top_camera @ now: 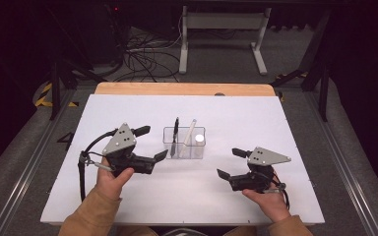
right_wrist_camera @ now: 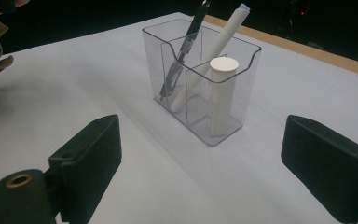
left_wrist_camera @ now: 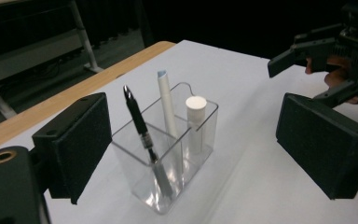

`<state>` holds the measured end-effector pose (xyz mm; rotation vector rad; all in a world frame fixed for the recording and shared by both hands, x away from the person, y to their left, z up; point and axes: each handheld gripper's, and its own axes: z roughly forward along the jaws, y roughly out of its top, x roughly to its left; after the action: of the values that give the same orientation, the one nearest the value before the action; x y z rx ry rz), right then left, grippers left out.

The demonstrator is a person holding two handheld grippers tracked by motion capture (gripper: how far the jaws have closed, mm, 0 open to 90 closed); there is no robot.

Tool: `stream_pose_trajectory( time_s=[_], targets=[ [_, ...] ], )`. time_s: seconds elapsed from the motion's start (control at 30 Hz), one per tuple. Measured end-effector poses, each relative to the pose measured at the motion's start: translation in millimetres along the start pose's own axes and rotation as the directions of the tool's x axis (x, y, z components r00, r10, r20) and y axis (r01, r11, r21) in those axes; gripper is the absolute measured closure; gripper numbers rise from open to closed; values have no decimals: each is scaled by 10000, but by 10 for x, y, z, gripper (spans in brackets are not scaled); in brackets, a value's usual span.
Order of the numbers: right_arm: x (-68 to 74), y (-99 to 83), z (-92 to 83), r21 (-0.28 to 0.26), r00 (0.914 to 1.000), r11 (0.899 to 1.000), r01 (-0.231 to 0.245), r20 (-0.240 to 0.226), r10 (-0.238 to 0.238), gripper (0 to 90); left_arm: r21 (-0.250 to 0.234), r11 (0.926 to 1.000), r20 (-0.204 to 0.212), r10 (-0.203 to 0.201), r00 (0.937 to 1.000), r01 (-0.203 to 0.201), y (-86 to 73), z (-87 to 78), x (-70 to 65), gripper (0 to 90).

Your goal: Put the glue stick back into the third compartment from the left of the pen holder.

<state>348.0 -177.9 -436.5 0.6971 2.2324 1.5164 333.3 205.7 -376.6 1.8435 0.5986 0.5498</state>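
Tool on the left [top_camera: 160,155] stands released just beside the clear holder [top_camera: 184,143] at mid-worktop, nothing between its jaws; to draw the black pen [top_camera: 175,132] well, approach its free top squarely, clamp firmly and lift straight, sparing the white pen [top_camera: 189,133].

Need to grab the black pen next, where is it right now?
The black pen leans in the left compartment of the clear holder at mid-table in the high view, beside the white pen.

Left gripper [top_camera: 153,143] and right gripper [top_camera: 228,162], each held in one hand, jaws wide apart and empty, pointing inward.
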Motion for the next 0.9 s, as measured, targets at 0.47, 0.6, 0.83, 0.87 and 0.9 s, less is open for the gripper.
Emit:
stream_pose_trajectory(
  time_s=[0.47, 0.6, 0.83, 0.87, 0.9],
  targets=[
    [-36, -93, -108, -164, 9998, 9998, -91, 151, 93, 121, 472, 9989, -11, -53, 10000, 54, -511, -157, 100, 110],
    [-39, -117, -113, -164, 9999, 9999, -49, 160, 52, 120, 461, 9987, 1, -214, 9998, 214, -633, -189, 125, 110],
    [-66, -144, -121, -244, 9998, 9996, -132, 124, 136, 120, 488, 9984, -248, -258, 9994, 269, -834, -253, 110, 113],
    [-73, -150, -122, -266, 9998, 9996, -139, 104, 141, 120, 475, 9986, -299, -231, 9993, 245, -865, -261, 104, 113],
    [-77, -156, -121, -272, 9999, 9995, -140, 89, 143, 120, 502, 9985, -359, -220, 9991, 238, -891, -265, 97, 113]
  ],
)
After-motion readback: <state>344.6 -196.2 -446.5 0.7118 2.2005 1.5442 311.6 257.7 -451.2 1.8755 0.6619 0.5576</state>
